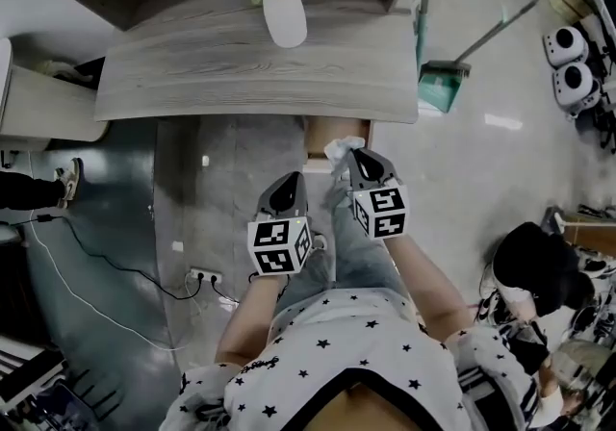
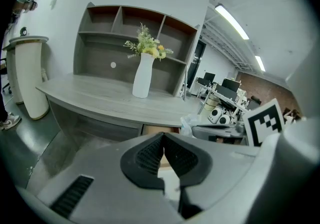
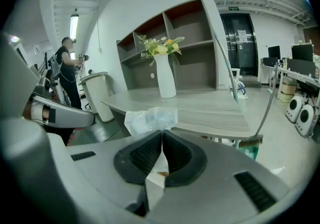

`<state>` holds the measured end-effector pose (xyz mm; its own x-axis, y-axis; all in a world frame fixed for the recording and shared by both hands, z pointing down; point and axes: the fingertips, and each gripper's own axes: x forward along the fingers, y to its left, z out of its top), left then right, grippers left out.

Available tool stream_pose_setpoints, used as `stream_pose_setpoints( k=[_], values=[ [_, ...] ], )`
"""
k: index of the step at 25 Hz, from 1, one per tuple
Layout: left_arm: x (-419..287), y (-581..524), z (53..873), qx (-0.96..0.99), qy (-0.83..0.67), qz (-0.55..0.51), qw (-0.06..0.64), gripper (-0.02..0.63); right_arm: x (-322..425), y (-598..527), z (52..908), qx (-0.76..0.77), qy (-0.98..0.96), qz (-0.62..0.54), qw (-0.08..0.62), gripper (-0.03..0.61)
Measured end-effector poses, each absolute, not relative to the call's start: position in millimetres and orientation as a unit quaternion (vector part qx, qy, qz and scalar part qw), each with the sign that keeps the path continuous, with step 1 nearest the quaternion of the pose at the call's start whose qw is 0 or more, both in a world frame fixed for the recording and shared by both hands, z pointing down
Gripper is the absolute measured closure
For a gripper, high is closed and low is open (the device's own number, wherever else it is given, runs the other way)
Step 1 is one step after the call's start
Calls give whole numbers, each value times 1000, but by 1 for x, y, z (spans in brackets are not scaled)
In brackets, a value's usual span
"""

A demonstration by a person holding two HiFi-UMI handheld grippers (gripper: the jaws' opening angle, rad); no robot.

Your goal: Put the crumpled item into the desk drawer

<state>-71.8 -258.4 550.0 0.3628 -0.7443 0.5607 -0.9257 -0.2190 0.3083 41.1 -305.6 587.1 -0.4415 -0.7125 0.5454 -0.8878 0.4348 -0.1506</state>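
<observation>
Crumpled translucent white plastic wad (image 3: 150, 118): pinched in the shut jaws of the right gripper (image 3: 161, 134), at the seemingly open brown drawer (image 1: 332, 134) under the grey wood-grain bench (image 1: 241, 73); left gripper (image 2: 163, 135) closed, empty; release pending

You saw the desk drawer (image 1: 336, 136) only as a brown sliver under the desktop (image 1: 260, 73), its inside hidden. The crumpled item (image 3: 150, 119) looked like thin plastic, perhaps; its lower end was buried between the closed jaws of your right gripper (image 3: 161, 135).
</observation>
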Motion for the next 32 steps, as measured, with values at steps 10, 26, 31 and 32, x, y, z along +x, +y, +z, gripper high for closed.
stream_pose_setpoints(
  k=[10,26,31,32],
  values=[
    [-63,-277,586,757,-542,171,322,601,44,-331,658,473,-812,224,259,577],
    [-53,-294,633,746,-536,197,343,601,41,-350,748,441,-793,249,339,577],
    [-51,-294,638,743,-537,199,347,601,39,-349,761,435,-789,258,349,576],
    [-51,-293,638,742,-537,200,347,601,38,-348,762,434,-788,259,351,575]
  ],
)
